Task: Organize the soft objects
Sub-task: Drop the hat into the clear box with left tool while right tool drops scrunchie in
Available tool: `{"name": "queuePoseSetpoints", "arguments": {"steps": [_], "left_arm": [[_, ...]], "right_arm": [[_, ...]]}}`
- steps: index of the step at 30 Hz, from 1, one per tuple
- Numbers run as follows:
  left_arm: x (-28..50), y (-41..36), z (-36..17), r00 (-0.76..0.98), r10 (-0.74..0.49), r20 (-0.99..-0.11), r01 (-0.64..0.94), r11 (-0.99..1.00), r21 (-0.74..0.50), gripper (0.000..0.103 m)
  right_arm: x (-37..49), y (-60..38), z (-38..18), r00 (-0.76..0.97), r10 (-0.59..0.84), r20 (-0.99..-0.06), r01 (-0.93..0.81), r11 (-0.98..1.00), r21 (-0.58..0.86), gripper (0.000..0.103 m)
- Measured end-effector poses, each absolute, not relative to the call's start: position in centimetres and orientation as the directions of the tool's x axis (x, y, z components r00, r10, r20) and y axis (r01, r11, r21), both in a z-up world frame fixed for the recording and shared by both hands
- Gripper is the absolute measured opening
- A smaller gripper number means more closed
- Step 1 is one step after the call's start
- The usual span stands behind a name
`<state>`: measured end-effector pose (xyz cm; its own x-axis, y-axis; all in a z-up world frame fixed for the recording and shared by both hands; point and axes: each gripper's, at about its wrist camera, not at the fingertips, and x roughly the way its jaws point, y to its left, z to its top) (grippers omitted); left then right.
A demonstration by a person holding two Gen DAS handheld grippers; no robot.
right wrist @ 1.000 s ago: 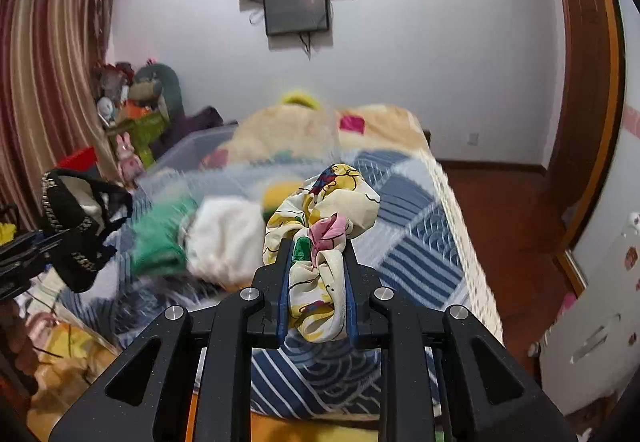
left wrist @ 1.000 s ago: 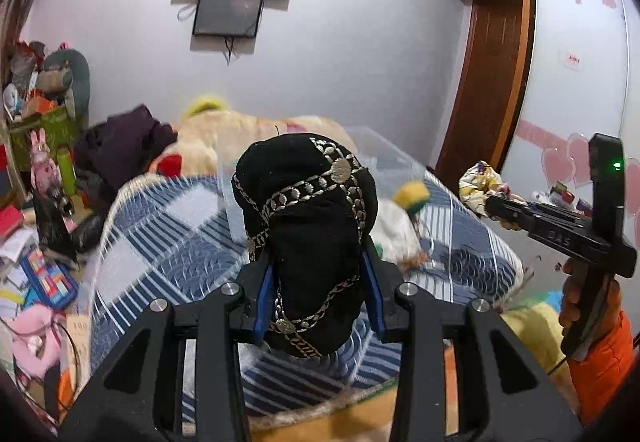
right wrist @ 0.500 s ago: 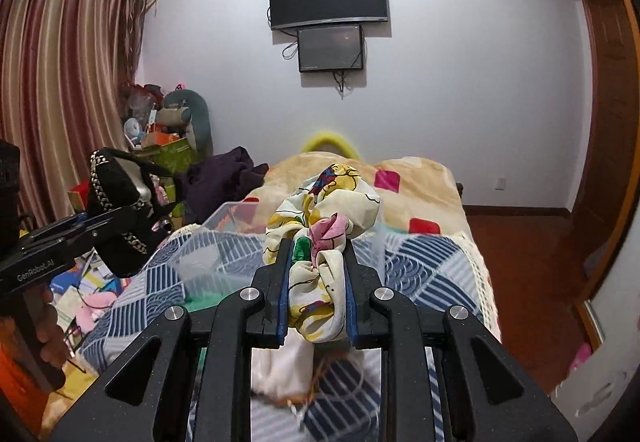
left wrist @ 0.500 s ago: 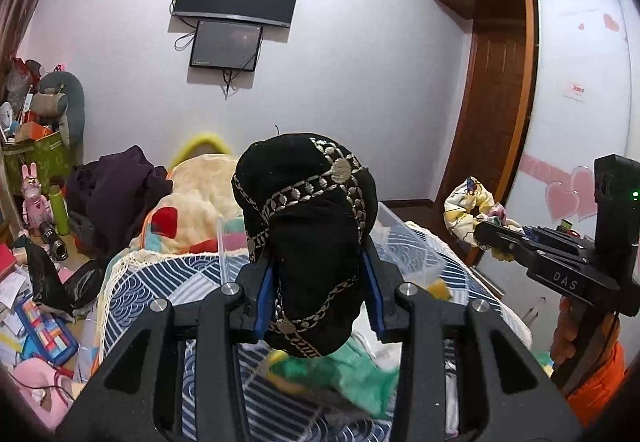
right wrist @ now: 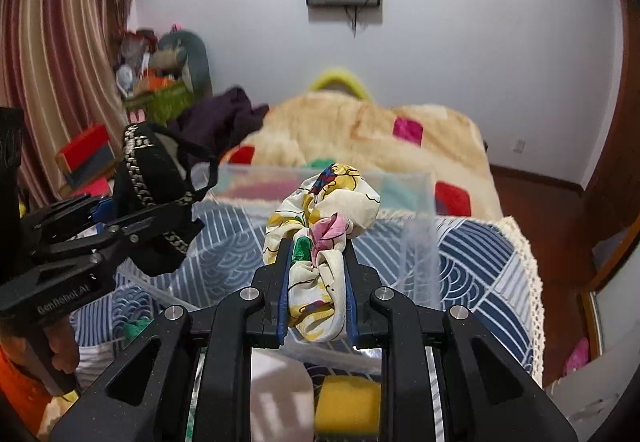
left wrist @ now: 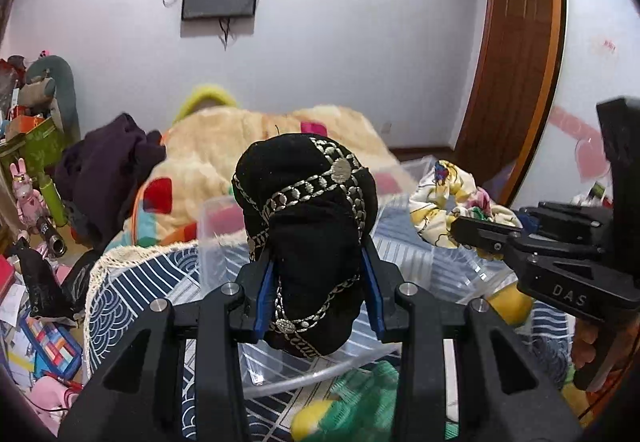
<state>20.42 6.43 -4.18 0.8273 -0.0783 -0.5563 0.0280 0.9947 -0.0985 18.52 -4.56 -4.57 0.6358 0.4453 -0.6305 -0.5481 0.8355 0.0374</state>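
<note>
My left gripper point(left wrist: 318, 282) is shut on a black cloth piece with silver chain trim point(left wrist: 308, 218), held above a clear plastic bin point(left wrist: 224, 238) on the bed. It also shows in the right wrist view point(right wrist: 156, 178). My right gripper point(right wrist: 316, 270) is shut on a cream floral scrunchie point(right wrist: 324, 218), held over the same bin point(right wrist: 420, 242). The scrunchie also shows at the right of the left wrist view point(left wrist: 452, 198). Both grippers hover side by side over the bin.
The bed has a blue patterned cover point(right wrist: 472, 254) and a cream blanket point(left wrist: 240, 146) behind. A yellow sponge point(right wrist: 348, 410), white cloth point(right wrist: 276, 394) and green cloth point(left wrist: 360, 394) lie below the grippers. Clutter lines the floor at left point(left wrist: 36, 282). A wardrobe point(left wrist: 520, 62) stands right.
Both grippers have tipped down and moved in over the clear bin, still holding their items. The bin now sits directly below and in front of both.
</note>
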Motion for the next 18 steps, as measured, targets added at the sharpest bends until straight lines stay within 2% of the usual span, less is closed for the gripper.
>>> {"name": "queuePoseSetpoints", "arguments": {"steps": [6, 9, 11, 13, 15, 18], "left_arm": [[23.0, 6.3, -6.1, 0.761, -0.094, -0.642, 0.036, 0.994, -0.102, 0.038], [23.3, 6.0, -6.6, 0.739, -0.119, -0.663, 0.059, 0.992, -0.111, 0.041], [23.3, 5.7, -6.6, 0.733, -0.117, -0.670, 0.065, 0.993, -0.102, 0.053], [23.1, 5.7, -6.4, 0.738, -0.109, -0.667, 0.059, 0.994, -0.096, 0.060], [22.9, 5.9, -5.9, 0.746, -0.107, -0.658, 0.054, 0.993, -0.101, 0.063], [22.3, 6.4, -4.7, 0.762, -0.116, -0.638, 0.048, 0.991, -0.122, 0.073]], "right_arm": [[19.2, -4.3, -5.7, 0.587, 0.429, -0.687, -0.561, 0.827, 0.037, 0.023], [19.3, -4.5, -5.9, 0.578, 0.417, -0.701, -0.563, 0.826, 0.026, 0.032], [19.4, -4.6, -5.8, 0.584, 0.407, -0.702, -0.561, 0.828, 0.014, 0.038], [19.4, -4.6, -5.4, 0.594, 0.406, -0.695, -0.558, 0.830, 0.008, 0.050], [18.9, -4.9, -4.9, 0.603, 0.415, -0.681, -0.560, 0.829, 0.009, 0.054], [18.5, -5.3, -3.9, 0.620, 0.422, -0.662, -0.560, 0.829, 0.004, 0.054]]}}
